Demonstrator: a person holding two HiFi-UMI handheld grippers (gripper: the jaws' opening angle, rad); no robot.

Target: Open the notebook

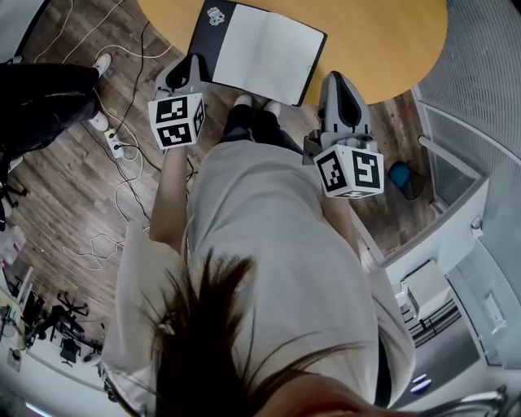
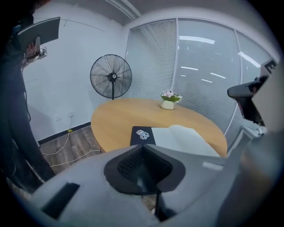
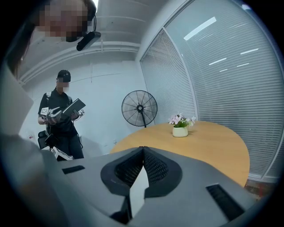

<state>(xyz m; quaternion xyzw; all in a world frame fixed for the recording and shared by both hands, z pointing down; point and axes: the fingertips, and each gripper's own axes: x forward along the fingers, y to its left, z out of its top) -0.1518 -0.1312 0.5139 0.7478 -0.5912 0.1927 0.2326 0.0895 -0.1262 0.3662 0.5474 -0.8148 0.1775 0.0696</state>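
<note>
The notebook lies open on the round wooden counter, with white pages up and the black cover at the left. The cover has a small white sticker, but its print is too small to read. The left gripper and the right gripper hover at the near edge of the counter, both with jaws pressed together on nothing. The person's body hides the floor below them. Behind the counter stand a fan and a flower pot. Cables lie on the wooden floor.
</note>
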